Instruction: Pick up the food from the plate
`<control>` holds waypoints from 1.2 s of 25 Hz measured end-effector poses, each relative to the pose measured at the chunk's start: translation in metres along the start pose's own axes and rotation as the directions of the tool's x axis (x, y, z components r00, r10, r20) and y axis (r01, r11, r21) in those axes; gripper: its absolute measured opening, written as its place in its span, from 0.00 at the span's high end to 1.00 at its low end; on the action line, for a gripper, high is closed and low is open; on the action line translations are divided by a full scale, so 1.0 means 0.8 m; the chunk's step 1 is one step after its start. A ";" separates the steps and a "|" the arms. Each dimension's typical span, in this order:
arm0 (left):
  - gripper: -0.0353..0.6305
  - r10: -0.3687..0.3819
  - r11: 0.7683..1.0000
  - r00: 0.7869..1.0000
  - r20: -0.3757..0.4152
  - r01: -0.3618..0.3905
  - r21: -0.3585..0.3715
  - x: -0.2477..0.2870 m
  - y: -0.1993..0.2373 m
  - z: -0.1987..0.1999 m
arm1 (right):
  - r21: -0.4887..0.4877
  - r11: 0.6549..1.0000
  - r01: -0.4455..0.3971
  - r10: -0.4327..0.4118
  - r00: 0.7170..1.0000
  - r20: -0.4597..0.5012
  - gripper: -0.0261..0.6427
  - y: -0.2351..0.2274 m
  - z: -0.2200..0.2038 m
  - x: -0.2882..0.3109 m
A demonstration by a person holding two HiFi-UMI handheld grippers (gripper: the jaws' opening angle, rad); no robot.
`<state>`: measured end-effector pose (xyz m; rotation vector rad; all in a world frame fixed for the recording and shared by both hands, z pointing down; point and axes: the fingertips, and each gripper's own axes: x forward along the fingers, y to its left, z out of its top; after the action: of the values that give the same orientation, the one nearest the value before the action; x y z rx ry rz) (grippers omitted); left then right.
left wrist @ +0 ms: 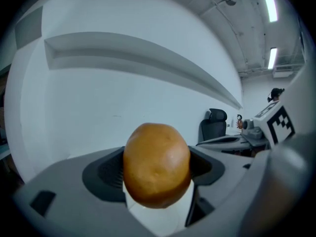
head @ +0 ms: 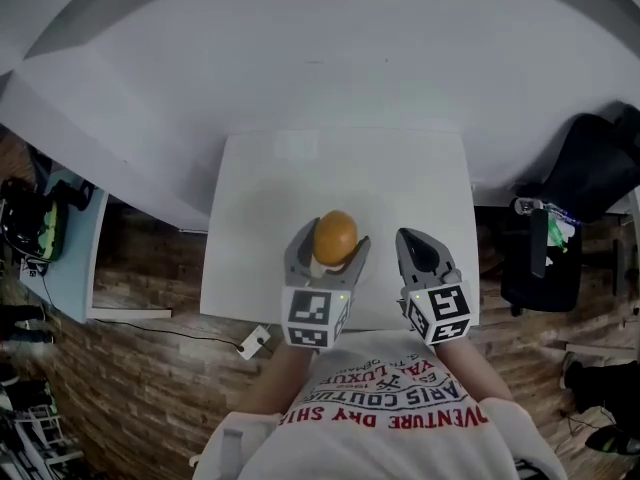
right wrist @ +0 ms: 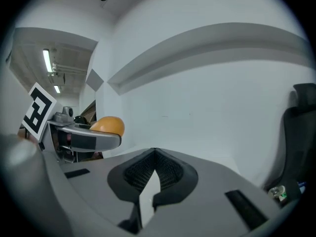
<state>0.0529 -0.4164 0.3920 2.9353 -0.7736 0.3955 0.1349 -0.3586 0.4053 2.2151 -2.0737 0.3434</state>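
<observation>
A round orange-brown piece of food [head: 335,238] is clamped in my left gripper [head: 333,242], which is shut on it and holds it above the near part of the white table [head: 340,168]. In the left gripper view the food [left wrist: 156,164] fills the gap between the dark pads [left wrist: 106,174]. My right gripper [head: 408,240] hovers just to the right, shut with nothing in it; its pads meet in the right gripper view [right wrist: 154,157]. That view also shows the food [right wrist: 107,125] in the left gripper [right wrist: 91,139]. No plate shows in any view.
A white wall with a ledge stands behind the table. A black bag [head: 590,168] lies on the floor at the right, and a light blue table [head: 70,258] at the left. A white power strip [head: 255,343] lies on the brick-patterned floor near the table's front edge.
</observation>
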 end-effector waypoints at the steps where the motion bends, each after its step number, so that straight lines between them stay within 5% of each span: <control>1: 0.40 -0.003 1.000 1.000 0.008 0.003 0.005 -0.002 -0.001 0.003 | 0.006 1.000 0.008 -0.008 1.000 0.012 0.94 -0.001 0.002 -0.002; 30: 0.40 0.009 1.000 1.000 0.004 -0.009 0.008 0.002 -0.001 -0.001 | -0.026 1.000 -0.008 0.007 1.000 -0.017 0.94 -0.002 -0.010 -0.001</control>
<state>0.0544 -0.4162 0.3930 2.9416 -0.7883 0.3943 0.1354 -0.3559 0.4130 2.1827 -2.0661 0.3321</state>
